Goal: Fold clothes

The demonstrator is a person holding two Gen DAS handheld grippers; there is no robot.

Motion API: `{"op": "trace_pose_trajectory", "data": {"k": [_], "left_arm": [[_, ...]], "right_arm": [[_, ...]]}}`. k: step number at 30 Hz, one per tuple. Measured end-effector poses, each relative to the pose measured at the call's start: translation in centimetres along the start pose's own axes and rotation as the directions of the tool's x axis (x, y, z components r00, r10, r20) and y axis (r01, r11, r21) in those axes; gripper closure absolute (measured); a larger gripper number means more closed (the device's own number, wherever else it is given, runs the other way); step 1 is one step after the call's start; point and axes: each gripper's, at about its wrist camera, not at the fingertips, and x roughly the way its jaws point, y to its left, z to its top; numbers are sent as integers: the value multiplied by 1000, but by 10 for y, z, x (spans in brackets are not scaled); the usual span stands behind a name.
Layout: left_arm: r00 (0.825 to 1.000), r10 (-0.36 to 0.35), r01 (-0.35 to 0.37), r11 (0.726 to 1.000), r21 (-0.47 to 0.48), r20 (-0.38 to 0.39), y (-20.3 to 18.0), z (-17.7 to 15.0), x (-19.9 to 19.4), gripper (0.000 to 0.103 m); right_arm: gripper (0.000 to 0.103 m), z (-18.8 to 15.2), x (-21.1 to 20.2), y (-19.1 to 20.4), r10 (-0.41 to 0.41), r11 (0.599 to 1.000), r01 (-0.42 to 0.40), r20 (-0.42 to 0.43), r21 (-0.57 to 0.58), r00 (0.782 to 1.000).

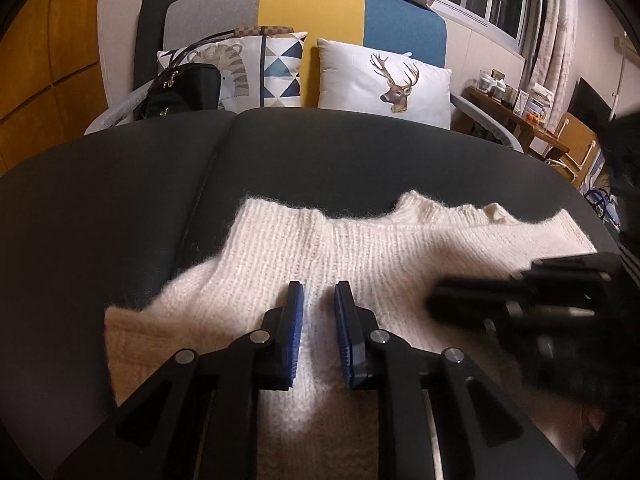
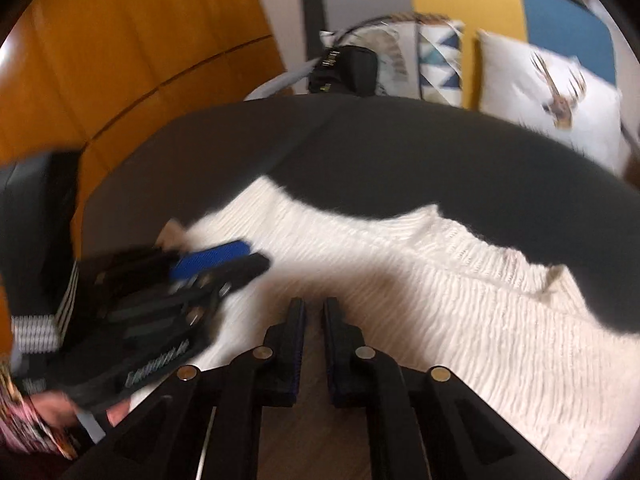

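A white knit sweater point(image 1: 400, 248) lies spread on a dark tabletop point(image 1: 320, 152), its ribbed neckline toward the far side. My left gripper point(image 1: 318, 286) hovers just over the sweater's near middle; its blue-padded fingers point(image 1: 294, 312) stand slightly apart with nothing between them. The right gripper point(image 1: 436, 300) reaches in from the right, blurred. In the right wrist view the right gripper point(image 2: 313, 302) sits over the sweater point(image 2: 420, 280) at its near edge, jaws a narrow gap apart and empty. The left gripper point(image 2: 252, 258) shows at left, blurred, over the cloth.
Behind the table point(image 2: 400, 152) stands a grey, yellow and blue sofa point(image 1: 312, 4) with a deer cushion point(image 1: 384, 80), patterned cushions and a black handbag point(image 1: 184, 88). A wooden wall point(image 2: 120, 48) is at left, and a cluttered side table point(image 1: 516, 116) at right. A person's hand point(image 2: 52, 408) holds the left gripper.
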Motion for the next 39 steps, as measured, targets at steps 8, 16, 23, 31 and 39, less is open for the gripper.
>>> {"op": "trace_pose_trajectory", "data": {"k": [8, 16, 23, 31, 39], "left_arm": [[999, -37, 37, 998, -45, -1, 10, 0, 0, 85], [999, -36, 36, 998, -56, 3, 12, 0, 1, 85], [1000, -13, 13, 997, -80, -1, 16, 4, -10, 84], [995, 85, -78, 988, -136, 47, 30, -12, -21, 60], [994, 91, -81, 987, -135, 63, 28, -14, -19, 59]], "right_arm": [[103, 11, 17, -6, -70, 997, 70, 0, 19, 998], [103, 16, 24, -18, -68, 995, 66, 37, 72, 997], [96, 8, -29, -15, -6, 991, -20, 194, 130, 981], [96, 16, 8, 36, 32, 996, -34, -25, -80, 999], [102, 38, 44, 17, -35, 999, 35, -86, -7, 996]]}}
